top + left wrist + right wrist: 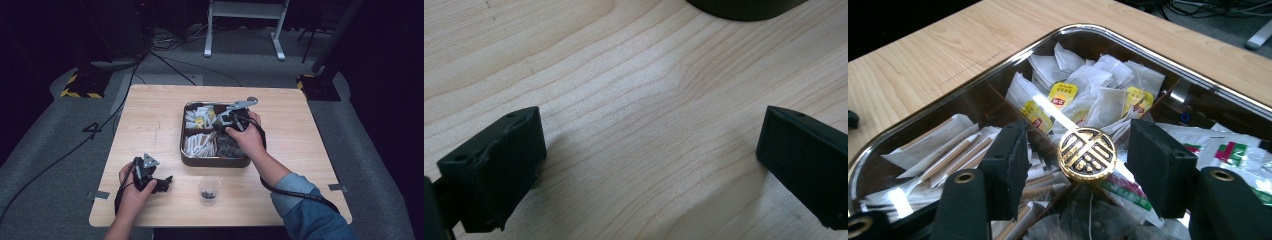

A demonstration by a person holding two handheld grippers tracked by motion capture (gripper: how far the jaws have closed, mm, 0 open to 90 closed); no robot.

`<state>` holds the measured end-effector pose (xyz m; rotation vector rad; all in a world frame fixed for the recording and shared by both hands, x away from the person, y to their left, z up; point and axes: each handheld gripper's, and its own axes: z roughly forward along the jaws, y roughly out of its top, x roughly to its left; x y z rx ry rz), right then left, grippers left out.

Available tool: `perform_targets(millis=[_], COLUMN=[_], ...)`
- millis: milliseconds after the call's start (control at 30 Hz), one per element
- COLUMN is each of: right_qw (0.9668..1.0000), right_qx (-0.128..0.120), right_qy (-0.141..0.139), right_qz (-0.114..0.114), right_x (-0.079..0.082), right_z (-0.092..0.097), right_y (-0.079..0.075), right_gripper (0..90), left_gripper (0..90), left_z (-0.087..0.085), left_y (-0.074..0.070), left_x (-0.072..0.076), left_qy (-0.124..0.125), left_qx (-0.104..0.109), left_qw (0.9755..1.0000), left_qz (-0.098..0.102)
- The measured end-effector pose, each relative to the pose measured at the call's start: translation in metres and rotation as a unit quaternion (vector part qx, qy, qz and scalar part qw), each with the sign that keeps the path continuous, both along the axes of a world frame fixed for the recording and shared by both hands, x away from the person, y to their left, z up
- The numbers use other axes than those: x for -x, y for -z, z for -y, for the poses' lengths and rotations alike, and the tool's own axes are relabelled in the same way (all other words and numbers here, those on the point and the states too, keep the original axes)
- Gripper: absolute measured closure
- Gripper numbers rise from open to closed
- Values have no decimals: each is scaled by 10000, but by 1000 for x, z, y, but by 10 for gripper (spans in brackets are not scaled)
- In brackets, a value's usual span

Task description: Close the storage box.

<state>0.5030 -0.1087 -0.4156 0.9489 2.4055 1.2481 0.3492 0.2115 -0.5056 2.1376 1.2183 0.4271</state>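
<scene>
A rounded metal tin (215,161) sits at the table's middle, divided into compartments under a clear lid. A gold knob (1087,154) stands at the lid's centre. My right gripper (228,119) hangs over the tin; in the right gripper view it (1081,146) is open, one jaw on each side of the knob with small gaps. Tea bags (1063,95) with yellow tags fill the far compartment and paper-wrapped sticks (955,150) the left one. Near the table's front left, my left gripper (161,184) rests low, open (649,150) over bare wood with nothing between its jaws.
A small clear cup (209,190) with dark contents stands in front of the tin, just right of the left gripper. Printed packets (1233,150) lie in the tin's right compartment. A dark rounded edge (744,7) shows ahead of the left gripper. Cables cross the floor behind the table.
</scene>
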Motion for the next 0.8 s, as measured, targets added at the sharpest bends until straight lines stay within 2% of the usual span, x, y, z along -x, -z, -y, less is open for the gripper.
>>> perform_targets(millis=[267, 400, 500, 567, 700, 800], right_qw=[9998, 9994, 9992, 9990, 9989, 9991], right_qx=[-87, -212, -198, -206, -356, -377], right_qy=[-140, -213, -257, -270, -243, -145], right_qz=[140, 186, 247, 275, 163, 144], right_x=[12, 24, 34, 40, 47, 50], right_z=[20, 37, 52, 62, 84, 100], right_y=[-21, -35, -44, -48, -49, -48], right_gripper=[412, 403, 397, 394, 384, 376], left_gripper=[2, 3, 3, 3, 2, 2], left_z=[-2, -6, -9, -10, -10, -10], left_y=[0, 0, 0, 0, 0, 0], left_x=[0, 3, 5, 6, 7, 7], left_qy=[85, 205, 308, 297, 272, 268], left_qx=[3, -7, -31, -26, -18, -14], left_qw=[10000, 9998, 9995, 9996, 9996, 9996], left_qz=[-13, 2, 1, 3, 4, 3])
